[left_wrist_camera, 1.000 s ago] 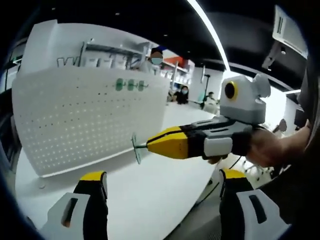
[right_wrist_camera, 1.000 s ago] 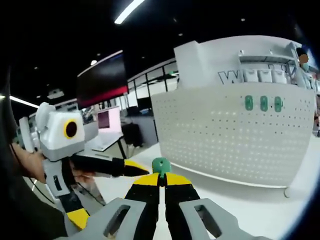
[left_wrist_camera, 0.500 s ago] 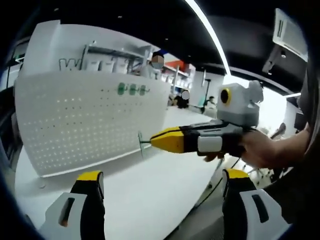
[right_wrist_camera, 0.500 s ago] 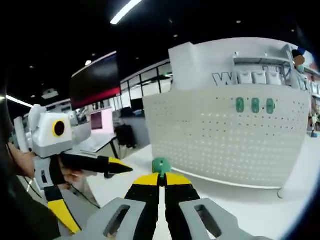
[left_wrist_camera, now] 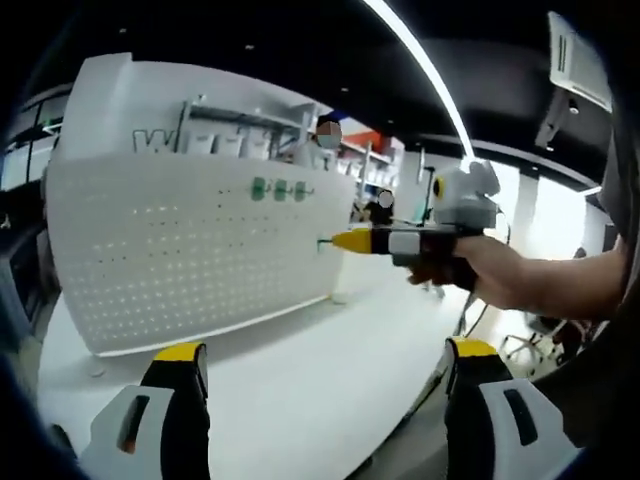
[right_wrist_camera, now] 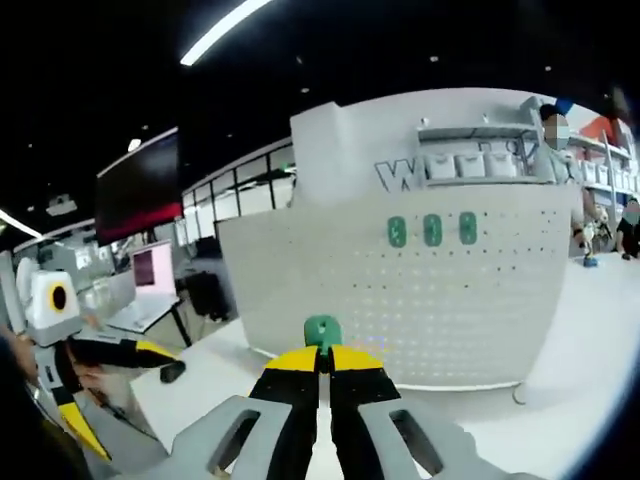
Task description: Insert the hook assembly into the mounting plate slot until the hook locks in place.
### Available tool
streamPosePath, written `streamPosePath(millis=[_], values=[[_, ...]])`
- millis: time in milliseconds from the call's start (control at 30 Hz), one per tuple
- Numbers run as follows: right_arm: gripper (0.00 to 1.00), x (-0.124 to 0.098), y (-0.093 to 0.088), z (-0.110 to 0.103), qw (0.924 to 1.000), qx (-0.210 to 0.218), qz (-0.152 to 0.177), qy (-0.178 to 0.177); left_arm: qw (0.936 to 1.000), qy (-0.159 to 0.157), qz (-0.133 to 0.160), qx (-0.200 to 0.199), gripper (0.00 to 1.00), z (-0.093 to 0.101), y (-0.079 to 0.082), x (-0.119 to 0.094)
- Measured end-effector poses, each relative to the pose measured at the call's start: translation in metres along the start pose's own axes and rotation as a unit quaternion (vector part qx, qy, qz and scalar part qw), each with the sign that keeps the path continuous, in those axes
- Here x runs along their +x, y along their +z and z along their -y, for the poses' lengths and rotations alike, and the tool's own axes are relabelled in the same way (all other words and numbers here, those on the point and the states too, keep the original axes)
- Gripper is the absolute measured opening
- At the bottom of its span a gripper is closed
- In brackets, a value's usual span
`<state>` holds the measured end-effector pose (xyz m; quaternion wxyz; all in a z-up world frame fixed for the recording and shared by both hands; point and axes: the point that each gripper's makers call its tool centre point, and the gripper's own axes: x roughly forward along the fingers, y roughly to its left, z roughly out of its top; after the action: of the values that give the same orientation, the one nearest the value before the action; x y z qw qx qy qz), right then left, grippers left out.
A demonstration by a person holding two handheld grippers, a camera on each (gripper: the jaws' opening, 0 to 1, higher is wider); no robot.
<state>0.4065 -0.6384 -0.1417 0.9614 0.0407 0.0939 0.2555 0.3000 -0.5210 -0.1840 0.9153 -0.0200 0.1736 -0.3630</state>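
My right hand-held gripper (right_wrist_camera: pixel 322 362) is clenched on the green hook (right_wrist_camera: pixel 322 331), with the white pegboard (right_wrist_camera: pixel 400 290) straight ahead of its tip, standing on the desk (right_wrist_camera: pixel 580 350) and carrying three green hooks (right_wrist_camera: pixel 432 230). My left hand-held gripper (left_wrist_camera: pixel 322 400) hangs back, jaws released and wide apart

you're in some kind of open-plan office or showroom floor, not a home. there's a black ceiling with long white strip lights (left_wrist_camera: pixel 420 70), a big dark wall screen with a red band (right_wrist_camera: pixel 138 190), and a glass-railed upper level behind it. a tall white perforated pegboard panel (left_wrist_camera: pixel 190 250) stands on a smooth white tabletop (left_wrist_camera: pixel 300 390), backed by a white display wall with large grey letters (right_wrist_camera: pixel 400 175). people sit at desks (left_wrist_camera: pixel 378 205) in the background, plus an office chair (left_wrist_camera: pixel 535 345).
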Motion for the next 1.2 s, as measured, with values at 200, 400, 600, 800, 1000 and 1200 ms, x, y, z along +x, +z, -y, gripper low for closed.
streamPosePath(millis=[200, 400, 600, 800, 1000, 1200], values=[[0.00, 0.007, 0.013, 0.027, 0.9994, -0.020, 0.012, -0.025, 0.9998, 0.018, 0.005, -0.008, 1.00, -0.013, 0.000, -0.004], [0.00, 0.017, 0.031, 0.062, 0.9967, -0.030, 0.038, -0.065, 0.9996, 0.026, -0.002, -0.009, 1.00, -0.018, -0.005, -0.007], [0.00, 0.027, 0.044, 0.088, 0.9948, -0.020, 0.055, -0.084, 0.9992, 0.036, -0.005, -0.017, 1.00, -0.024, -0.009, -0.008], [0.00, 0.034, 0.051, 0.105, 0.9925, -0.021, 0.064, -0.102, 0.9989, 0.040, -0.014, -0.018, 1.00, -0.028, -0.013, -0.007], [0.00, 0.039, 0.057, 0.124, 0.9897, -0.022, 0.072, -0.122, 0.9990, 0.038, -0.017, -0.018, 1.00, -0.031, -0.012, -0.004], [0.00, 0.044, 0.069, 0.144, 0.9857, -0.031, 0.084, -0.143, 0.9991, 0.036, -0.019, -0.016, 1.00, -0.032, -0.012, -0.003]])
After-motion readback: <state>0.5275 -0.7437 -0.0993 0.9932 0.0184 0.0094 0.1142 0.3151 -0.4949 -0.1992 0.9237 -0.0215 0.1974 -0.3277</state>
